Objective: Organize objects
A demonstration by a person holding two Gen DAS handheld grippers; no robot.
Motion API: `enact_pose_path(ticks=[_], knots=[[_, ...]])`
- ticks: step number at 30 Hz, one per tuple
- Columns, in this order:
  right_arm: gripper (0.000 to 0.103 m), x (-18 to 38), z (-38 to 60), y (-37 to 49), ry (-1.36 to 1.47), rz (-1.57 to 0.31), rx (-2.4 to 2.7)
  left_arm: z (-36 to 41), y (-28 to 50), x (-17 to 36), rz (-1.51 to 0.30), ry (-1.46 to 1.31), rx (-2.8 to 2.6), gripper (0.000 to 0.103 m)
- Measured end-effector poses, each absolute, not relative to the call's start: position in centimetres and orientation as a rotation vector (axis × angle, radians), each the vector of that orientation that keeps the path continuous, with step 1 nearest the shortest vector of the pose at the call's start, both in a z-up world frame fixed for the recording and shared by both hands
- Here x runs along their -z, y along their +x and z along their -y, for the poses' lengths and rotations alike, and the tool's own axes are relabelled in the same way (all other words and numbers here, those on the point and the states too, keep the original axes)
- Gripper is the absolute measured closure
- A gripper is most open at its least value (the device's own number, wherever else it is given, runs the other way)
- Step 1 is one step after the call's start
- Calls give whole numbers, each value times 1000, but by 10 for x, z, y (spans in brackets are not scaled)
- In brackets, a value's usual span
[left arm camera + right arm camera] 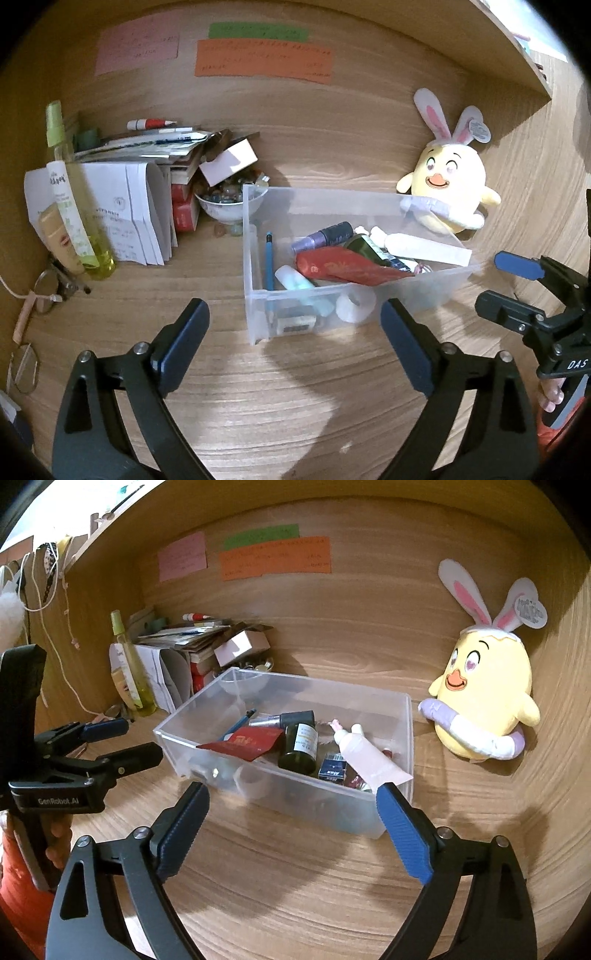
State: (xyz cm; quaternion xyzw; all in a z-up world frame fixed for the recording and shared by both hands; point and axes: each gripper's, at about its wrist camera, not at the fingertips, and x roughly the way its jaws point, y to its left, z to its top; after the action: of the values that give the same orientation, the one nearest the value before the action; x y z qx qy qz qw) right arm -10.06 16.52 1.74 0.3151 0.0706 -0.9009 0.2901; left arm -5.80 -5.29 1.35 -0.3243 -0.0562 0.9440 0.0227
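A clear plastic bin (436, 288) (288, 805) sits on the wooden desk, holding a red tube (343, 267), a dark green bottle (300, 747), a white tube (369, 757), a blue pencil (269, 260) and other small items. My left gripper (295, 328) is open and empty, just in front of the bin; it also shows in the right wrist view (125, 740). My right gripper (291, 805) is open and empty at the bin's near wall; it shows at the right of the left wrist view (506, 284).
A yellow chick plush with bunny ears (448, 184) (484, 694) leans against the back right wall. At the left stand a green spray bottle (72, 206), papers and boxes (140, 206), a bowl of beads (225, 206) and glasses (51, 290). Coloured notes (262, 61) hang on the wall.
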Motion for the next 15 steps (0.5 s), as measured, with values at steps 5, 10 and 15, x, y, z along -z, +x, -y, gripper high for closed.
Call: enact_pose_path(ticks=[5,10,15], knots=[[12,-16,-169,-102,849,-173,2403,50,-56,-12,165,-1004,-2920,8],[12,-15,-169,-102,847,-175,2405,44,-53,-14,131,-988,-2923,8],[12,-15,-169,-102,849,-171,2404,41,-51,-16,125,-979,-2927,8]])
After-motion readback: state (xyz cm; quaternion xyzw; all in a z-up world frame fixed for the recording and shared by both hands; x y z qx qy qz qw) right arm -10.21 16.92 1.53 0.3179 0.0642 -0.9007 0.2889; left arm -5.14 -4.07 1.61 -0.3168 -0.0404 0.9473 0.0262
